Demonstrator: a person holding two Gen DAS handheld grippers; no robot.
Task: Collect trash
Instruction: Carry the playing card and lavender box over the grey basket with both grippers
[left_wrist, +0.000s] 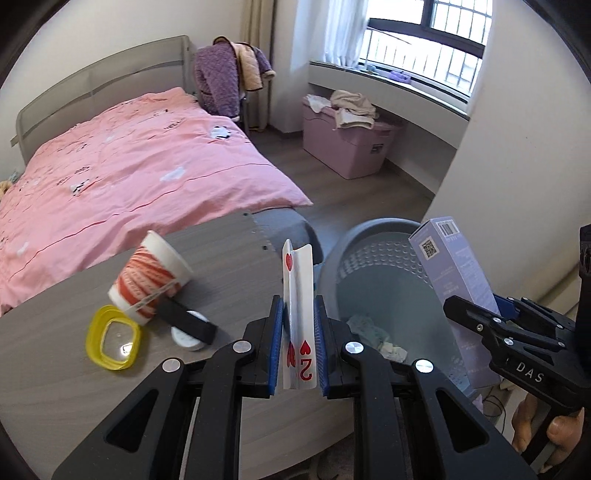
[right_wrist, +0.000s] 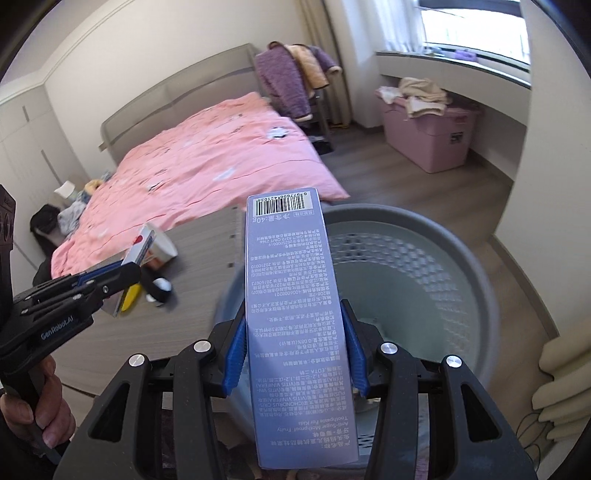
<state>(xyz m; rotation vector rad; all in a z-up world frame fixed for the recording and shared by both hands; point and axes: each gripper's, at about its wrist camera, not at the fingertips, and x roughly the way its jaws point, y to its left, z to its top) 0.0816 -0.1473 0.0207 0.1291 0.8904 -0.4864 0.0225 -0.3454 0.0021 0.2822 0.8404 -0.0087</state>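
Note:
My left gripper (left_wrist: 298, 314) is shut on a bent playing card, the two of hearts (left_wrist: 299, 317), held at the table's right edge beside the grey trash bin (left_wrist: 373, 254). My right gripper (right_wrist: 295, 343) is shut on a purple toothpaste box (right_wrist: 295, 314) and holds it over the bin (right_wrist: 461, 258). The box (left_wrist: 454, 280) and right gripper (left_wrist: 491, 317) also show in the left wrist view, above the bin's right side. Crumpled paper (left_wrist: 373, 332) lies in the bin. The left gripper (right_wrist: 110, 280) with the card (right_wrist: 142, 243) shows in the right wrist view.
On the grey table (left_wrist: 74, 369) lie a tipped paper cup (left_wrist: 151, 280), a yellow-rimmed lid (left_wrist: 112, 339) and a black and white object (left_wrist: 190, 326). Behind are a pink bed (left_wrist: 129, 166), a pink storage box (left_wrist: 351, 144) and a wall corner (left_wrist: 517, 147) at the right.

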